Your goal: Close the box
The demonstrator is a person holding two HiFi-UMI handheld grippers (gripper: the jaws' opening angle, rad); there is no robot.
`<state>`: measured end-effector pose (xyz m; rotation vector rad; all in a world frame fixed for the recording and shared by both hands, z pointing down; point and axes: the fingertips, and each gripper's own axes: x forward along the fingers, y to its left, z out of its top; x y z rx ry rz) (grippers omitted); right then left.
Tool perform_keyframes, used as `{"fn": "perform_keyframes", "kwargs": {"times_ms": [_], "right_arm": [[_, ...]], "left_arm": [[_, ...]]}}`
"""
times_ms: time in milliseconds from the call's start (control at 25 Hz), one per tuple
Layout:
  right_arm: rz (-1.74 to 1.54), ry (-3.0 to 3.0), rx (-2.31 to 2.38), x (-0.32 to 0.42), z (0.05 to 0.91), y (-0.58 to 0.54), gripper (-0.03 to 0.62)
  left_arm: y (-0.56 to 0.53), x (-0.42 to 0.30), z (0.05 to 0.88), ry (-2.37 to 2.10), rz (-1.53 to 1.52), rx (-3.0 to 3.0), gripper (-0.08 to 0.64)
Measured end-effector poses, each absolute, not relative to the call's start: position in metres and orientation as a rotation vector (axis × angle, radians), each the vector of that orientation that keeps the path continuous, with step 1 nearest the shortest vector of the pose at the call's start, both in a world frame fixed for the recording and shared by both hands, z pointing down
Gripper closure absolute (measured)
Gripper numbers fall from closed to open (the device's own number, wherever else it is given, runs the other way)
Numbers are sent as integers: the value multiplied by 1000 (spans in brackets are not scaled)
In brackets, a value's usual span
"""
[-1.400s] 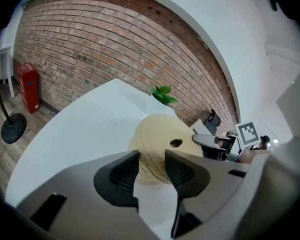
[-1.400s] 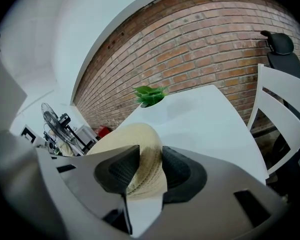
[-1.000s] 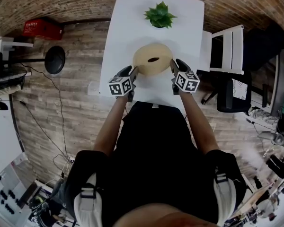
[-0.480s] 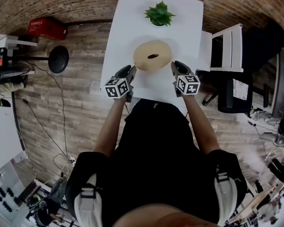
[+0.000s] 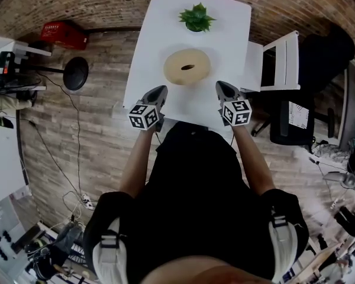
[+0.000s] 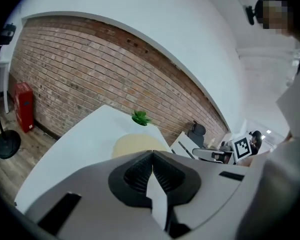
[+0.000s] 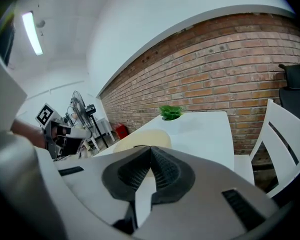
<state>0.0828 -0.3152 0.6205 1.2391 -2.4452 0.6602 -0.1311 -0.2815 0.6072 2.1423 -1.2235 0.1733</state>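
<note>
The box (image 5: pixel 187 67) sits in the middle of the table (image 5: pixel 225 28), short of the plant (image 5: pixel 195 18). Its lid lies flat on top, so the closing looks done. That likely explains why the left gripper (image 5: pixel 158 90) and right gripper (image 5: pixel 220 86) hang clear of it at the near edge, one each side; their jaws have just been closing and meet on nothing. The box is round, with no long axis, and its lid hole faces straight up.

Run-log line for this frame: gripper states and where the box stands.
left gripper: jaws just closed, empty | right gripper: jaws just closed, empty | round woven box: on white table, apart from both grippers
</note>
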Motion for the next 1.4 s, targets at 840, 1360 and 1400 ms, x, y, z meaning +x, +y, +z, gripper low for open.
{"fn": "perform_keyframes", "kwargs": {"times_ms": [840, 1360, 1400], "right_arm": [[325, -2474, 882, 73, 605, -253, 595], [325, -2489, 789, 59, 611, -229, 595], [325, -2491, 788, 59, 611, -228, 595]], "left_arm": [[-214, -117, 582, -1378, 303, 2142, 540], [-172, -120, 579, -1446, 272, 2095, 540], [-169, -120, 580, -1451, 271, 2090, 540]]}}
